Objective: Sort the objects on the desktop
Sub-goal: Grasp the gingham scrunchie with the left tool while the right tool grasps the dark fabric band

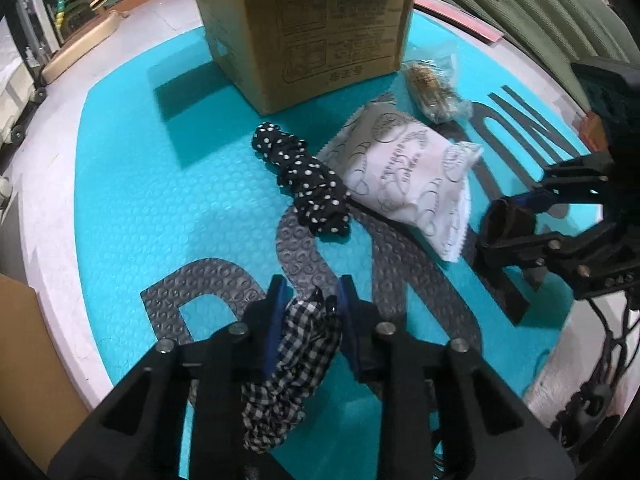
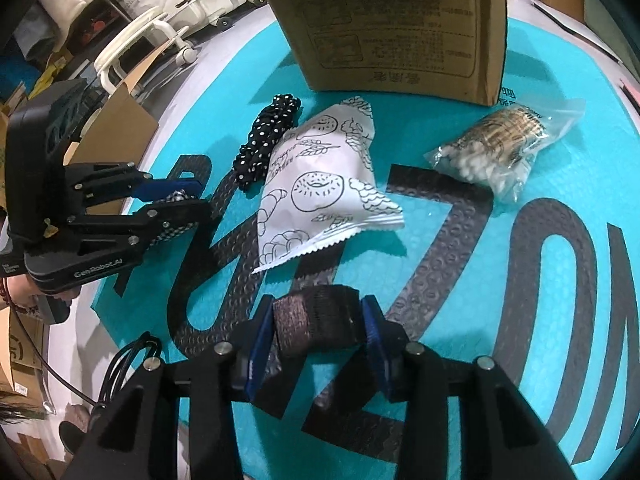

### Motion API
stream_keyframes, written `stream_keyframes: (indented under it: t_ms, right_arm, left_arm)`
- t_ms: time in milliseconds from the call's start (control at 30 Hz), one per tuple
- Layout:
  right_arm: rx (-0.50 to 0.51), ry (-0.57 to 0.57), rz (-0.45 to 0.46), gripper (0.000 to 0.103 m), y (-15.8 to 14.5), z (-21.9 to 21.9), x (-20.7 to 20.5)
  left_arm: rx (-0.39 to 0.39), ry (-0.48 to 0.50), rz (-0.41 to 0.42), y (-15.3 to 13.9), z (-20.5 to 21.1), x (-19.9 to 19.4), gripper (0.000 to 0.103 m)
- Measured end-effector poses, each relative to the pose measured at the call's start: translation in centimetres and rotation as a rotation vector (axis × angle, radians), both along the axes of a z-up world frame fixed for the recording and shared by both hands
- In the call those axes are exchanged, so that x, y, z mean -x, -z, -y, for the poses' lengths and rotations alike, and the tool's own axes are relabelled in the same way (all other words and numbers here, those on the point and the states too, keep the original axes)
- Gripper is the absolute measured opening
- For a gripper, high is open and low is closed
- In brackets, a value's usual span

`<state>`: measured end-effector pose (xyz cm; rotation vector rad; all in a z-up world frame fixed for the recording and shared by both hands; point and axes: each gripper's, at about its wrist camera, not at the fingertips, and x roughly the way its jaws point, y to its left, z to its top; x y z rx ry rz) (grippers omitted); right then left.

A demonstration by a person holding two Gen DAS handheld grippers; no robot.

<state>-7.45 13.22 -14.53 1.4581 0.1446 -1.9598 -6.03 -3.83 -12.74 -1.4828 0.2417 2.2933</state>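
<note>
Gingham scrunchie (image 1: 296,344) clamped in left gripper (image 1: 310,304) | brown hair band (image 2: 316,322) clamped in right gripper (image 2: 316,328) | cardboard box (image 1: 308,28) is seen top centre, straight ahead of both.

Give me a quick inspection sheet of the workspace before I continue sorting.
Surface: teal bubble mat with dark lettering.
Job's things: polka-dot scrunchie, pastry-print packet and clear bag lie on the mat, before the cardboard box.
Clutter: nothing seen.
Grippers: left gripper shut on gingham scrunchie; right gripper shut on brown band.
Cables: black cable near the right gripper.
Surroundings: cartons, white rack.
</note>
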Motion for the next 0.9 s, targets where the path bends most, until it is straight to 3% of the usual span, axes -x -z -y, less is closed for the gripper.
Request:
stream_keyframes:
  t_ms: [67,133,200,267,500,567,633,667,767,833,900]
  right_arm:
    - [0.0,0.003,0.007,0.044,0.0,0.2,0.1]
    - [0.0,0.003,0.015,0.044,0.0,0.2,0.1]
    - [-0.005,-0.002,0.016,0.045,0.0,0.4,0.2]
    - [-0.004,-0.006,0.017,0.045,0.0,0.2,0.1]
    - [-0.005,-0.015,0.007,0.045,0.0,0.4,-0.2]
    - [-0.008,-0.022,0.003,0.045,0.0,0.5,-0.2]
    - [-0.012,-0.031,-0.001,0.045,0.0,0.5,-0.3]
    - [-0.014,-0.035,-0.002,0.045,0.0,0.6,-0.3]
    - [-0.014,-0.043,-0.001,0.044,-0.1,0.5,-0.4]
    - [-0.003,-0.04,0.009,0.044,-0.1,0.4,-0.5]
    - [0.012,-0.036,0.012,0.044,-0.3,0.3,-0.6]
  left_arm:
    - [-0.002,0.02,-0.006,-0.5,0.1,-0.2,0.037]
    - [0.02,0.03,-0.032,-1.1,0.1,-0.5,0.056]
    - [0.05,0.035,-0.07,-1.7,0.1,-0.9,0.066]
    - [0.058,0.039,-0.089,-1.9,0.3,-1.0,0.067]
    - [0.069,0.065,-0.042,-0.2,0.4,-1.3,0.067]
    - [0.075,0.067,-0.036,0.4,0.4,-1.6,0.066]
    - [0.076,0.061,-0.011,1.2,0.6,-1.5,0.053]
    - [0.073,0.054,0.009,1.7,0.7,-1.5,0.052]
    - [-0.003,0.003,0.024,1.8,1.8,-1.1,0.044]
    - [-0.014,-0.017,0.039,1.7,2.2,-0.8,0.025]
    - [-0.048,-0.04,0.079,1.6,3.0,-0.2,0.022]
